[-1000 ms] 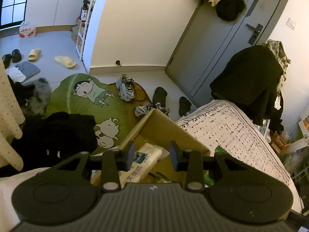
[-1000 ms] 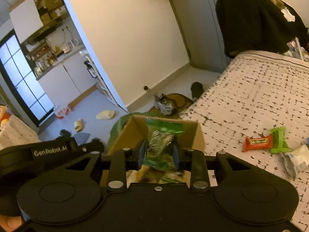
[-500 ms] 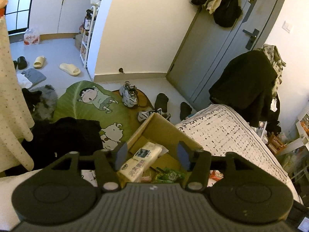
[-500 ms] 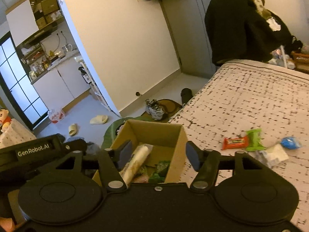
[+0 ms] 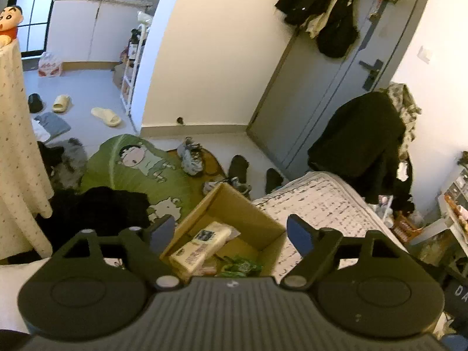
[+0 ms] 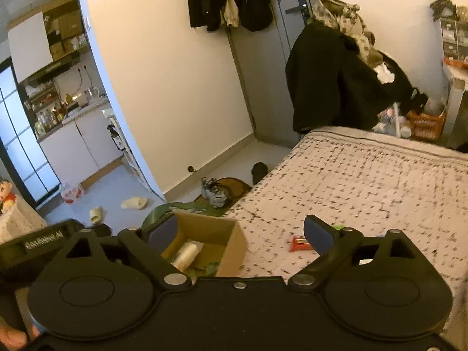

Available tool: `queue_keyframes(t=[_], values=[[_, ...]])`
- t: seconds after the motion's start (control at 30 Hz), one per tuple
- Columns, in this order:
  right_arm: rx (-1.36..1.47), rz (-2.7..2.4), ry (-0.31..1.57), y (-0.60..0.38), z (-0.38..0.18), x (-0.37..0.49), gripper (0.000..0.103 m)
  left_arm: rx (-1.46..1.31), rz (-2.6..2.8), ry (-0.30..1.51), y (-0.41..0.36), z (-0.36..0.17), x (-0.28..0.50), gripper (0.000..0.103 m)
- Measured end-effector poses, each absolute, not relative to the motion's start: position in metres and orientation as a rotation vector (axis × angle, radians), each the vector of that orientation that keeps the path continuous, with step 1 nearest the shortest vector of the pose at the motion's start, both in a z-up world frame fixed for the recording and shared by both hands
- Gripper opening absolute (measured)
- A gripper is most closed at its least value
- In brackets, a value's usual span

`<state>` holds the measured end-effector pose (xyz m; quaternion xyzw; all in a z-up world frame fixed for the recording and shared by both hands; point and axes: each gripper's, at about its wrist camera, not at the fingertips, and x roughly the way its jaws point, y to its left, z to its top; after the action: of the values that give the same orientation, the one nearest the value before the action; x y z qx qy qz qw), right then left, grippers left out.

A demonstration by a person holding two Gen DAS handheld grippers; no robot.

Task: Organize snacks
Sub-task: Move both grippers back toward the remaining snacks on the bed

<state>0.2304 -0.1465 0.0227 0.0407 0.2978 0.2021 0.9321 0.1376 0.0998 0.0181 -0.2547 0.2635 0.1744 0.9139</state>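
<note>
An open cardboard box point(image 5: 234, 204) stands at the bed's edge; it also shows in the right wrist view point(image 6: 231, 242). Inside lie a cream packet point(image 5: 201, 245), also seen from the right wrist point(image 6: 187, 253), and a green snack bag point(image 5: 239, 267). My left gripper point(image 5: 231, 231) is open and empty above the box. My right gripper point(image 6: 234, 231) is open and empty, higher and back from the box. A red candy bar point(image 6: 298, 242) lies on the bed point(image 6: 365, 181), partly behind my right finger.
A green cartoon rug point(image 5: 137, 166), sneakers point(image 5: 191, 155) and black clothes point(image 5: 96, 213) lie on the floor beyond the box. A chair piled with dark coats point(image 6: 336, 82) stands at the bed's far end by the grey door point(image 5: 330, 87).
My right gripper opened and let the green snack bag drop into the box, then pulled up and back. My left gripper opened wider and rose.
</note>
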Motion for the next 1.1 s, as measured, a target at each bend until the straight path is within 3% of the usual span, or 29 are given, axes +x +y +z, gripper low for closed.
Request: queue_keyframes(t=[0.13, 0.2, 0.53, 1.1], values=[[0.027, 0.385, 0.615, -0.158, 0.018, 0.228, 0.093, -0.523, 0.358, 0.528, 0.095, 0.018, 0.134, 0.093], [0.022, 0.371, 0.618, -0.164, 0.017, 0.229, 0.093, -0.525, 0.348, 0.524, 0.092, 0.017, 0.133, 0.102], [0.038, 0.337, 0.599, -0.203, 0.018, 0.236, 0.093, -0.51, 0.284, 0.478, 0.067, 0.015, 0.131, 0.103], [0.071, 0.289, 0.691, -0.249, -0.006, 0.257, 0.097, -0.482, 0.208, 0.591, 0.033, -0.003, 0.152, 0.102]])
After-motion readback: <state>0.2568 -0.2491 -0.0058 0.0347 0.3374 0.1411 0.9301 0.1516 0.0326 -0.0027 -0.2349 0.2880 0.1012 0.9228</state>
